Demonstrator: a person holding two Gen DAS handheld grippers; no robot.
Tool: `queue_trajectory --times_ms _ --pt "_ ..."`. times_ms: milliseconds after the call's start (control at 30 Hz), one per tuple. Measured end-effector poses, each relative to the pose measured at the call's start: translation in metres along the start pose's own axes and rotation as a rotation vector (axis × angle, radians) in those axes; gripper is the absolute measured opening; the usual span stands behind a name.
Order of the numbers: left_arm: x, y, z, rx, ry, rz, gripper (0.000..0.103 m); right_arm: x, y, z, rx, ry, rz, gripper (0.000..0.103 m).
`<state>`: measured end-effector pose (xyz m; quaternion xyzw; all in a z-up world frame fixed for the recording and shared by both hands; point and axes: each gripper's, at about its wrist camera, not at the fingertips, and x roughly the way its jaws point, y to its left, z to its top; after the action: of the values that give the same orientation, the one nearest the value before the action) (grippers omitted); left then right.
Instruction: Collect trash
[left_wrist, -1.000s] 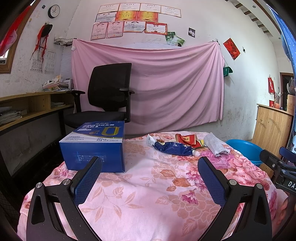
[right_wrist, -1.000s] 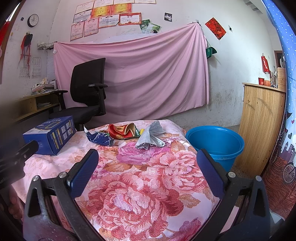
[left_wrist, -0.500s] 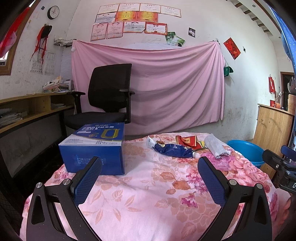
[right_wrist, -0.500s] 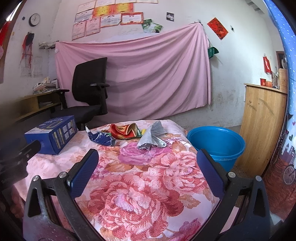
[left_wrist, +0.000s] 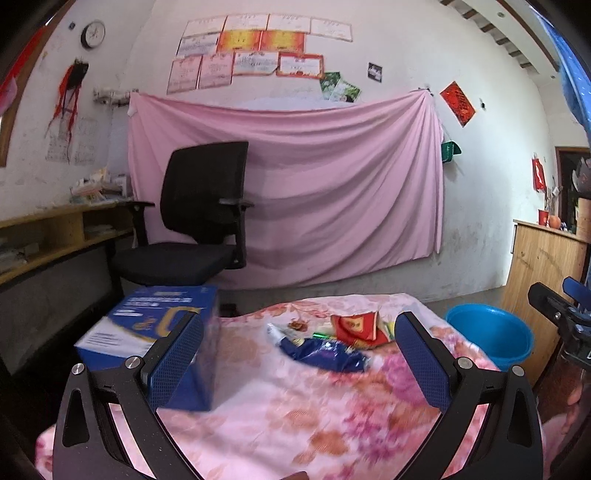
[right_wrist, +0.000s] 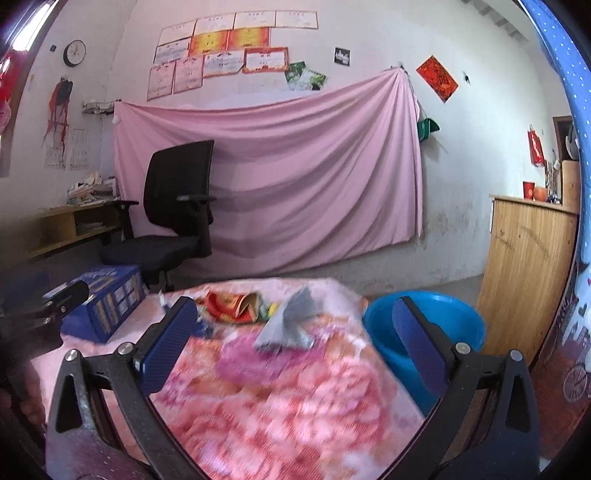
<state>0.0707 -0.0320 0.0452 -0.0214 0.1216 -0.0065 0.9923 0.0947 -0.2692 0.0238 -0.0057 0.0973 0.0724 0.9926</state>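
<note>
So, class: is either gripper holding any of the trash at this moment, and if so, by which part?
Nothing is held. The left gripper and right gripper are both open and empty; the blue wrapper and grey wrapper lie on the floral cloth.

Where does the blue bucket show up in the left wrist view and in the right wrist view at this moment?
Left wrist: the blue bucket sits at the right, beyond the table's far right edge, outside the right finger of the open left tool.
Right wrist: it sits right of centre, partly hidden behind the right finger of the open right tool.
Shared landmark: the red wrapper on the flowered cloth lies left of the bucket in both views.
</note>
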Motion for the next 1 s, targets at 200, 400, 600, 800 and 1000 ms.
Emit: queue_trajectory --times_ms 200,400,600,800,1000 --pt "0.062 -0.008 0.01 -0.047 0.079 0.041 0.101 0.054 -0.018 0.02 0.0 -0.005 -0.033 0.103" --pt "0.12 0.008 0.007 -0.125 0.249 0.09 0.101 0.117 -0.02 0.019 -0.003 0.112 -0.027 0.103" --pt "0.162 0.013 -0.008 -0.163 0.409 0.094 0.101 0.173 -0.012 0.009 -0.003 0.312 0.038 0.103" --pt "0.19 0.011 -0.029 -0.192 0.545 0.079 0.101 0.201 -0.004 -0.015 -0.033 0.5 0.068 0.103" --pt "0.209 0.013 -0.043 -0.216 0.65 0.06 0.079 0.214 -0.003 -0.025 -0.019 0.585 0.115 0.103"
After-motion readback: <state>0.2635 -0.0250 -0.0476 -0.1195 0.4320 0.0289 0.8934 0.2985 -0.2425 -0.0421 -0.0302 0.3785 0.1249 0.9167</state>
